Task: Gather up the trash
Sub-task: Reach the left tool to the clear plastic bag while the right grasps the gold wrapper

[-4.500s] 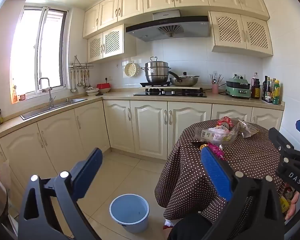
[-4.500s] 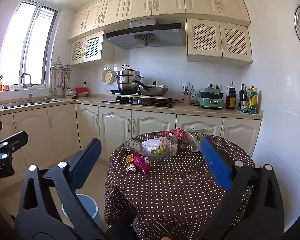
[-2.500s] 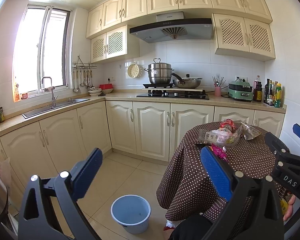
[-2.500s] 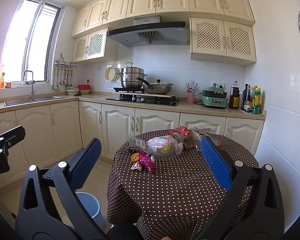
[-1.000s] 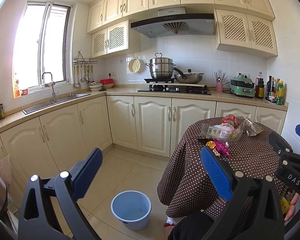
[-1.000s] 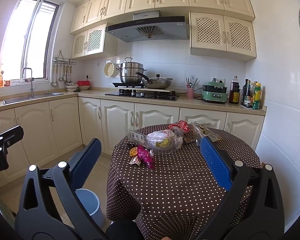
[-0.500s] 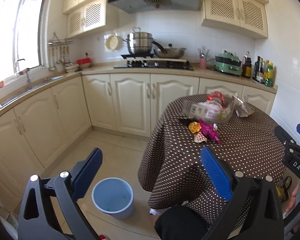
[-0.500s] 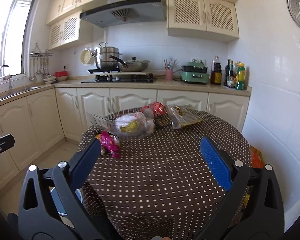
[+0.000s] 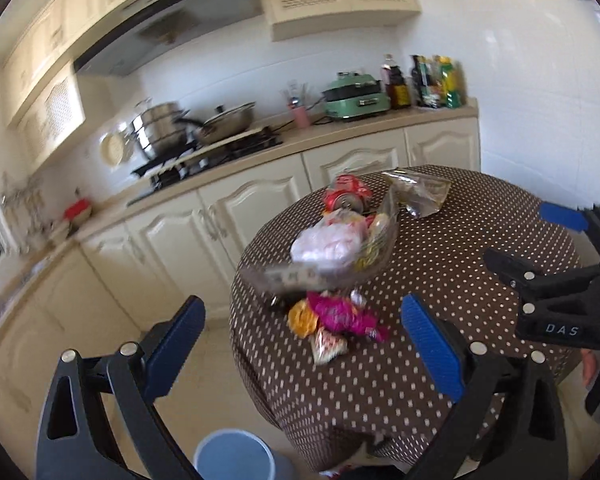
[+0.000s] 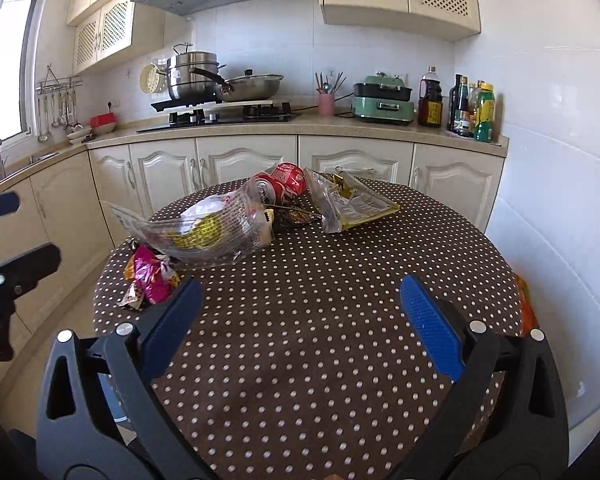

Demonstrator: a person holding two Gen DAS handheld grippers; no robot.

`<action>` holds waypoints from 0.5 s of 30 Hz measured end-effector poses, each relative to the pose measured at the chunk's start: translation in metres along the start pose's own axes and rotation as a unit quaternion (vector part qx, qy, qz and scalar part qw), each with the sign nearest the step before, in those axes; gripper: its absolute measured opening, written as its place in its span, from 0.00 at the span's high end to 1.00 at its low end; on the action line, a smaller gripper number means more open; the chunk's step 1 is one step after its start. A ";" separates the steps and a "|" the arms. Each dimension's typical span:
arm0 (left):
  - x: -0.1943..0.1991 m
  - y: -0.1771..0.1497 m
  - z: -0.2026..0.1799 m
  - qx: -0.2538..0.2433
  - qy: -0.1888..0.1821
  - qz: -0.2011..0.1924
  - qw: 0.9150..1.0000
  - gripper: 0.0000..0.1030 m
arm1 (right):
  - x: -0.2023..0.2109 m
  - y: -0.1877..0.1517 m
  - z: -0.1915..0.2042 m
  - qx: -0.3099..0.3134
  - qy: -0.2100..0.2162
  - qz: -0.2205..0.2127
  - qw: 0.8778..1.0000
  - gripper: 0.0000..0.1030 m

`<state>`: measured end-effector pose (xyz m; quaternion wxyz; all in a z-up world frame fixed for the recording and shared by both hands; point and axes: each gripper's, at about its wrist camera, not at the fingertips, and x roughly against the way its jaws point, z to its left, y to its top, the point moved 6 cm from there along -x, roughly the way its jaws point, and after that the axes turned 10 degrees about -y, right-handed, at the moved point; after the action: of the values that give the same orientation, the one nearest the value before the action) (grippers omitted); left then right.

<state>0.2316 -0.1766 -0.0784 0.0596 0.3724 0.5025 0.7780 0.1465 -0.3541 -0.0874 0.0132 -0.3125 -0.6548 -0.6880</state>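
Your left tongs (image 9: 300, 328) gape wide and empty, with the pink-and-orange wrapper cluster (image 9: 332, 320) lying between and just beyond their pads on the near-left of the bench (image 10: 320, 300). Your right tongs (image 10: 300, 308) are equally wide and empty, farther off. Behind lie one clear bag of scraps (image 10: 212, 232), stretched left to right, two red cans (image 10: 284, 184) and one flat packet (image 10: 352, 200). One blue bucket (image 9: 236, 456) stands on the floor below.

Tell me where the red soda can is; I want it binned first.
In the right wrist view, the red soda can lies on its side at the table's far edge, between the clear plastic bag and the yellow wrapper.
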 end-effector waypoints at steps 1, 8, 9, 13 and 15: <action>-0.010 0.006 -0.004 -0.018 -0.005 0.002 1.000 0.06 | -0.005 0.002 -0.002 -0.001 0.002 0.004 1.000 0.06; -0.087 0.023 -0.022 -0.105 -0.015 0.045 0.993 0.07 | -0.038 0.008 -0.009 -0.001 0.015 0.034 0.999 0.06; -0.094 0.022 -0.022 -0.105 -0.018 0.051 0.993 0.15 | -0.042 0.008 -0.010 0.000 0.015 0.038 0.999 0.06; -0.122 0.017 -0.023 -0.104 -0.030 0.088 0.990 0.61 | -0.059 0.012 -0.014 0.004 0.021 0.056 0.998 0.06; -0.129 0.018 -0.023 -0.092 -0.041 0.090 0.991 0.78 | -0.068 0.017 -0.018 0.009 0.015 0.058 0.998 0.06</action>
<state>0.3144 -0.2620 -0.1357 0.0441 0.4406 0.3908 0.8069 0.2008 -0.3995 -0.1018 0.0659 -0.3395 -0.6412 -0.6851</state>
